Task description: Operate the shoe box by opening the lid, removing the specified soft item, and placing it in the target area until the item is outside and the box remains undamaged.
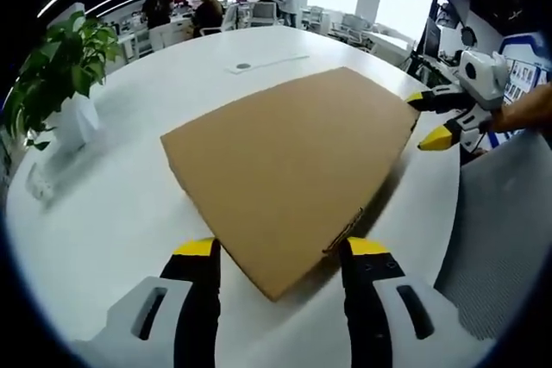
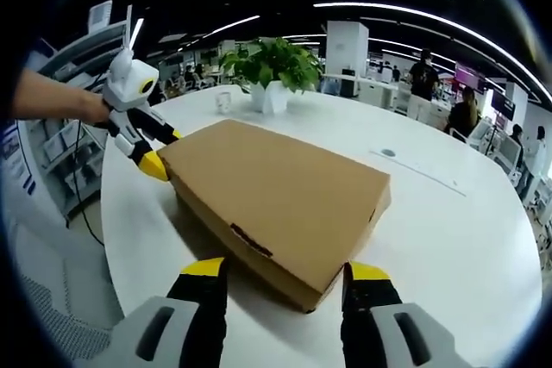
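Note:
A flat brown cardboard shoe box [image 1: 293, 161] [image 2: 276, 191] lies on the white round table [image 1: 129, 204] with its lid down. In the left gripper view my left gripper [image 1: 281, 249] is open, its yellow-tipped jaws on either side of the box's near corner. My right gripper [image 1: 427, 118] is at the far right corner, held by a hand. In the right gripper view my right gripper [image 2: 285, 270] is open astride the near corner. The left gripper [image 2: 164, 151] stands open at the far left corner. What the box holds is hidden.
A potted plant [image 1: 65, 66] [image 2: 272, 66] in a white pot stands on the table beyond the box. A small cup [image 2: 224, 101] sits beside it. A cable port [image 1: 243, 65] [image 2: 388, 152] is set in the tabletop. Desks and people fill the office behind.

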